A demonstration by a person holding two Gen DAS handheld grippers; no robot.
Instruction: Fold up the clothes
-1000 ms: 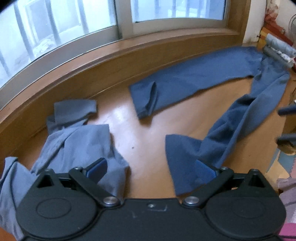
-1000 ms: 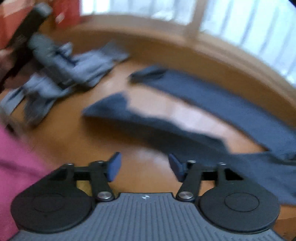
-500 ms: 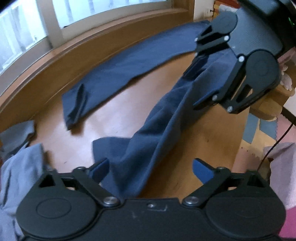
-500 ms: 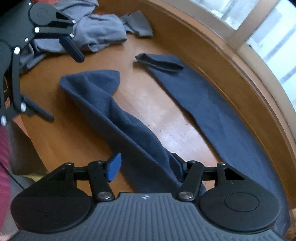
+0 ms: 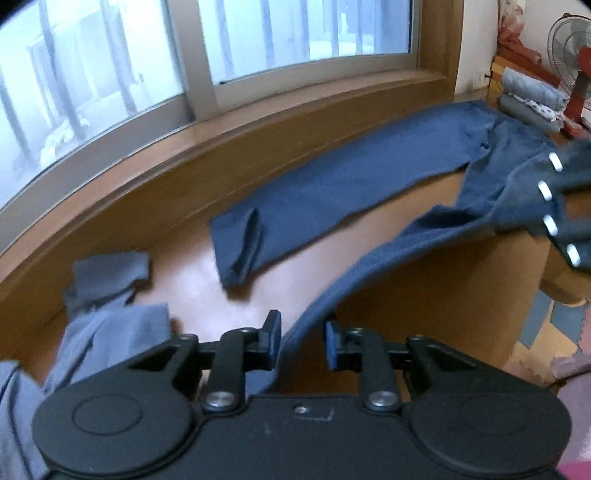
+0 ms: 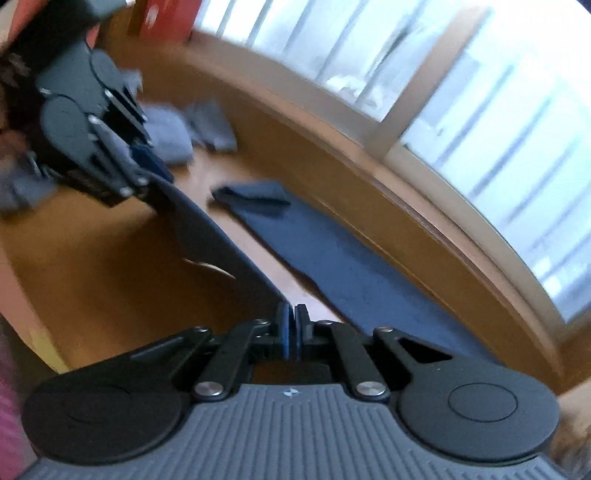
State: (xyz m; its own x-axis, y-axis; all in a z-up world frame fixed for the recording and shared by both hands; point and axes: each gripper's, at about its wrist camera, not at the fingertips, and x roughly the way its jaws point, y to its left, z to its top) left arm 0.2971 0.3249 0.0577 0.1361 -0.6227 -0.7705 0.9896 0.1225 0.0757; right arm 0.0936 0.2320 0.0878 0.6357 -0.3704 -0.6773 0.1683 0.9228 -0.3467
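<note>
Dark blue trousers point(image 5: 351, 184) lie on the wooden floor below the window, their far leg flat. The near leg point(image 5: 406, 240) hangs off the floor, stretched between both grippers. My left gripper point(image 5: 302, 339) has its jaws closing, with the leg's hem end pinched between the pads. In the right wrist view the same gripper point(image 6: 147, 179) shows at the upper left, gripping that end. My right gripper point(image 6: 292, 325) is shut on the leg point(image 6: 229, 251) further up, toward the waist. It appears blurred at the right edge of the left wrist view point(image 5: 554, 206).
A crumpled grey garment point(image 5: 107, 295) lies at the left by the window ledge point(image 5: 258, 147). Folded clothes point(image 5: 528, 99) are stacked at the far right beside a fan point(image 5: 569, 37). The wooden platform drops off at its right edge point(image 5: 528, 295). A red box point(image 6: 162, 18) stands at the back.
Both grippers stood open around the near trouser leg on the floor. They have closed on it and lifted it, so it now hangs taut between them.
</note>
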